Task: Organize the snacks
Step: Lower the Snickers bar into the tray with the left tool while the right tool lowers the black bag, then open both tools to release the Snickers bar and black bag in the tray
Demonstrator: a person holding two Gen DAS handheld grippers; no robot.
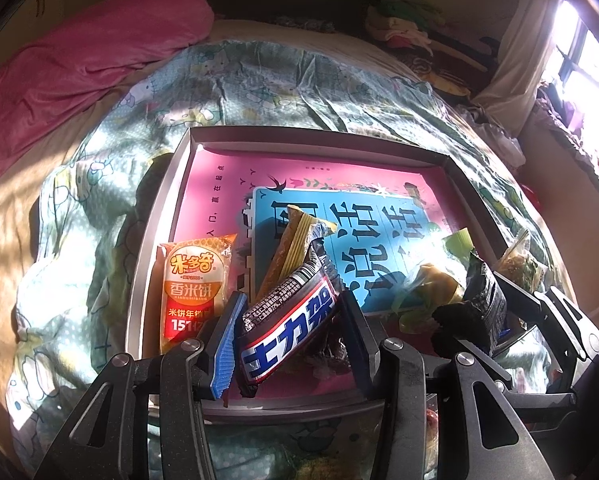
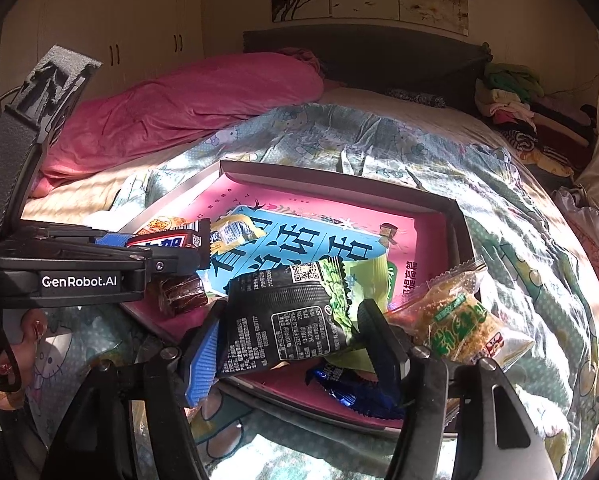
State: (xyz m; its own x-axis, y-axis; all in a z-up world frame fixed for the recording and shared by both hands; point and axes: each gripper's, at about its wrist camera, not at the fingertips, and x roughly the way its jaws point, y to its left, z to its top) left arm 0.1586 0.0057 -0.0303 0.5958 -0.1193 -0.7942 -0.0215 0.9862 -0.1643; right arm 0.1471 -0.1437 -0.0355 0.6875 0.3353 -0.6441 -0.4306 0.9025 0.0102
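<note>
A grey tray (image 1: 179, 184) with a pink and blue book in it lies on the bed. My left gripper (image 1: 289, 324) is shut on a Snickers bar (image 1: 287, 324) over the tray's near edge; it also shows in the right wrist view (image 2: 161, 242). My right gripper (image 2: 287, 338) is shut on a black snack packet (image 2: 283, 320) over the tray's near right part; the packet shows in the left wrist view (image 1: 479, 304). An orange rice cracker pack (image 1: 193, 284), a yellow packet (image 1: 295, 236) and a green packet (image 1: 431, 284) lie in the tray.
A clear pack of yellow snack (image 2: 455, 320) rests on the tray's right rim. A dark blue wrapper (image 2: 347, 388) and a brown sweet (image 2: 179, 296) lie in the tray. A patterned quilt (image 1: 259, 88) and a pink blanket (image 1: 79, 68) cover the bed. Clothes are piled at the back right (image 2: 511, 96).
</note>
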